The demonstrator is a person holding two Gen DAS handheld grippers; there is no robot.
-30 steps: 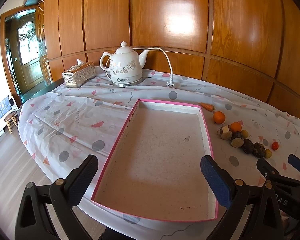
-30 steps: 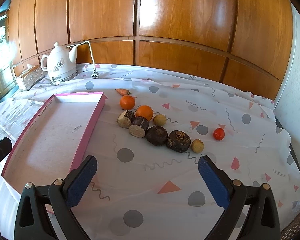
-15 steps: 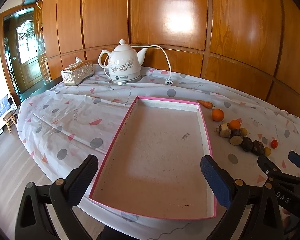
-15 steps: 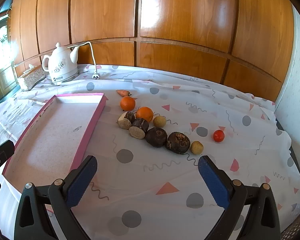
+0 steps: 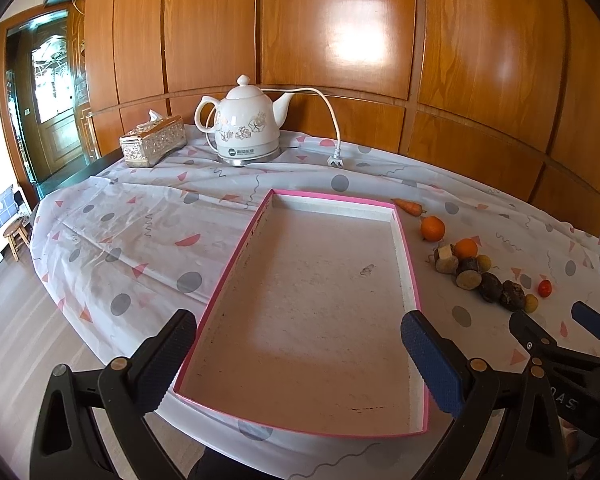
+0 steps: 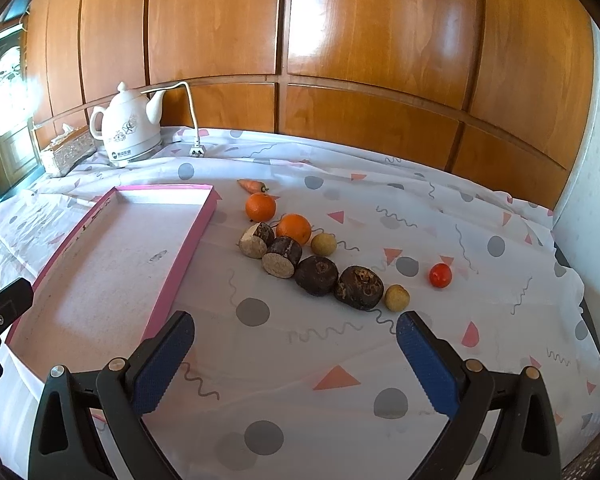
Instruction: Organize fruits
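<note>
Both hand-held grippers wide open, empty. Tray [image 6: 188,236] bare. Oranges [image 6: 299,228] light, round, roll-prone: pinch across widest part.

desk cloth [image 6: 380,360]: white w/ grey dots, pink-coral triangles, grey squiggles. tray [image 6: 188,248]: pink rim, pale speckled off-white inside. right of tray: carrot [image 6: 252,186] orange; 2 oranges [image 6: 261,207] bright orange; cut root pcs [image 6: 282,258] dark brown skin, tan faces; 2 round roots [image 6: 316,275] dark brown; small balls [image 6: 397,297] yellow-tan; tomato [image 6: 440,275] red. behind tray: kettle [image 5: 246,128] white w/ faint floral print, white cord; tissue box [image 5: 153,146] silver-gold embossed. wall panels [image 5: 340,32] glossy orange-brown wood. right claw [image 6: 296,360] & left claw [image 5: 300,354]: black frames, blue textured pads.
</note>
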